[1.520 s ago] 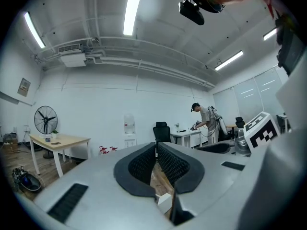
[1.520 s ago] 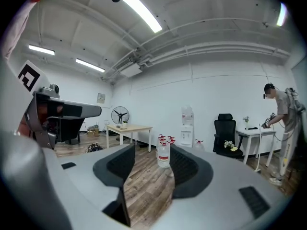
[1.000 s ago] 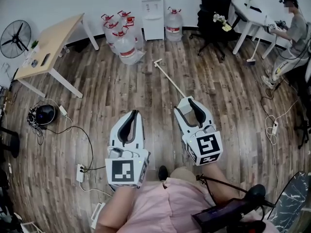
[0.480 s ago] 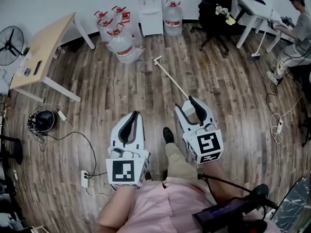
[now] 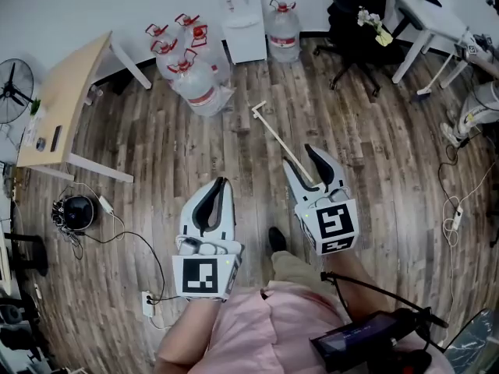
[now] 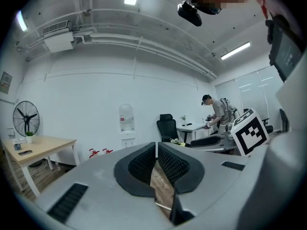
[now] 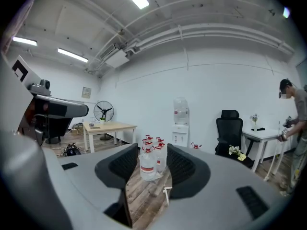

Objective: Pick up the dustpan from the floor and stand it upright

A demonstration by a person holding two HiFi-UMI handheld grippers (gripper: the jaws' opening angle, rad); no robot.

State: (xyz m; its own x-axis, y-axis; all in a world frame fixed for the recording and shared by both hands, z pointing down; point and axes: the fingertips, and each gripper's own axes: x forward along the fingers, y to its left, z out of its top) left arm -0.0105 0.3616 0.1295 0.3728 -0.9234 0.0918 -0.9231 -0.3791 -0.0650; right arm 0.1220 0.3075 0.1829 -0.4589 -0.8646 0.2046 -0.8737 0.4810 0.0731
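The dustpan shows only as a long, thin white handle [image 5: 277, 135] lying on the wood floor; it runs from its T-shaped far end toward me. Its near end is hidden behind my right gripper [image 5: 304, 162], which hangs open above it with nothing between the jaws. In the right gripper view the handle's far tip [image 7: 167, 191] shows in the gap of the open right gripper [image 7: 152, 150]. My left gripper [image 5: 221, 185] is to the left of the handle, held off the floor, shut and empty; the left gripper view shows that left gripper [image 6: 157, 146] with its pads together.
Several water jugs [image 5: 195, 72] and a water dispenser [image 5: 242, 14] stand at the far wall. A wooden table [image 5: 66, 92] is far left, a black chair [image 5: 359, 29] and white desk [image 5: 433, 14] far right. Cables and a power strip [image 5: 148, 298] lie at the left. My shoe [image 5: 277, 238] is between the grippers.
I have stepped forward, so the floor and the handle have slid toward me. My right gripper now covers the handle's near end. Both grippers keep their jaw states.
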